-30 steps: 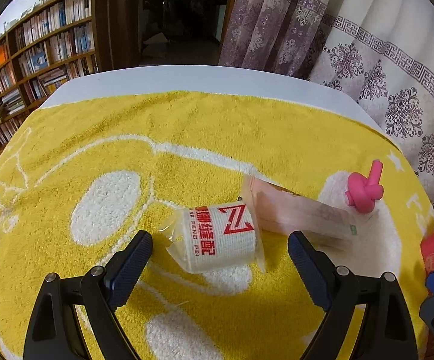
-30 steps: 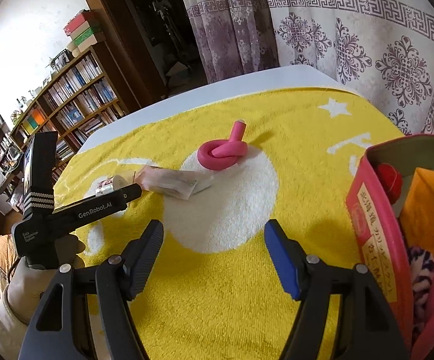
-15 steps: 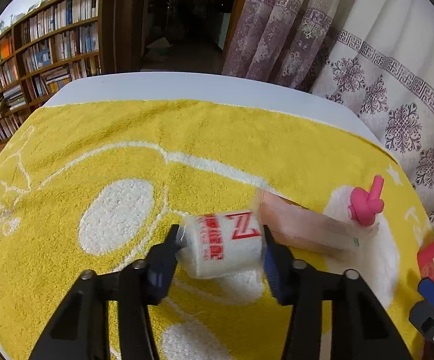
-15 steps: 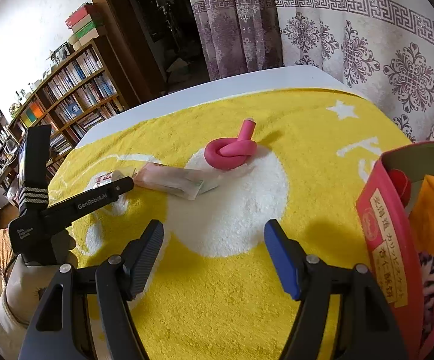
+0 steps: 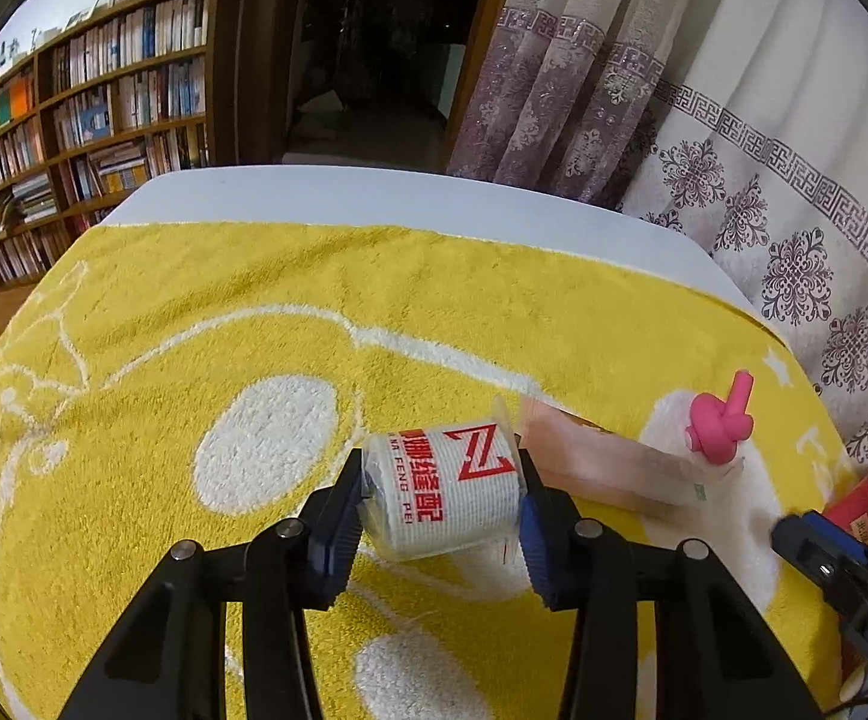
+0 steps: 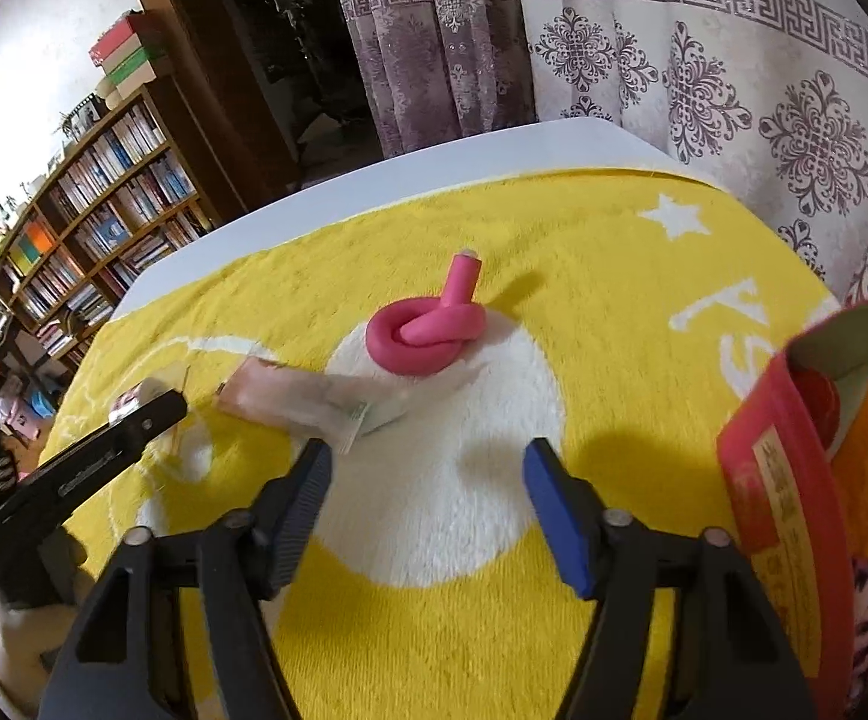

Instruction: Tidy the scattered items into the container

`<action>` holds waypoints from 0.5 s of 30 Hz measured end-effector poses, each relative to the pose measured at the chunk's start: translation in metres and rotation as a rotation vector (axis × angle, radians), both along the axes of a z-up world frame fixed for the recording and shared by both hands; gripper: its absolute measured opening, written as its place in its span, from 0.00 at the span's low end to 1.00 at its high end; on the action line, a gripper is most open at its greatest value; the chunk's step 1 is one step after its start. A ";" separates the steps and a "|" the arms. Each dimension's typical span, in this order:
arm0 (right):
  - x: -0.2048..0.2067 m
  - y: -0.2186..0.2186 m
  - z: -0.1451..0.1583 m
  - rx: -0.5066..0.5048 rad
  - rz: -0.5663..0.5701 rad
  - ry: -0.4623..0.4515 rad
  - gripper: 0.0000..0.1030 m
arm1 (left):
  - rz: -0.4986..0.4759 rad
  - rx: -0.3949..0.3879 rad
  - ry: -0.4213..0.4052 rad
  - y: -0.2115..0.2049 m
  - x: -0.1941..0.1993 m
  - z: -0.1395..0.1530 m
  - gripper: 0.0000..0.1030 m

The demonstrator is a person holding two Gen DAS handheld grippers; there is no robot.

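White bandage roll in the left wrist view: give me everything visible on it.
The white woven bandage roll is a short cylinder in clear plastic wrap, printed with a red Z-shaped logo and red characters. It lies on its side, slightly tilted, clamped end to end by the left gripper over the yellow terry towel. Just behind it lies a long pinkish clear-wrapped packet.
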State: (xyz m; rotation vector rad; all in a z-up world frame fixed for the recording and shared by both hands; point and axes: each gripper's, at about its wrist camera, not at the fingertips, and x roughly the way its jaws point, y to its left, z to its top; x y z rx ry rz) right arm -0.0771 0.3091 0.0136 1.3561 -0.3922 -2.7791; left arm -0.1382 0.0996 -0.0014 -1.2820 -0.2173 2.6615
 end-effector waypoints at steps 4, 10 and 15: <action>-0.017 0.003 -0.009 -0.042 -0.014 -0.044 0.53 | 0.006 0.011 -0.007 -0.003 0.000 -0.001 0.46; -0.039 0.006 -0.019 -0.092 -0.050 -0.080 0.45 | 0.007 0.024 -0.020 -0.005 0.000 -0.004 0.46; -0.052 -0.001 -0.021 -0.007 -0.057 -0.071 0.38 | 0.004 0.026 -0.031 -0.004 0.000 -0.007 0.46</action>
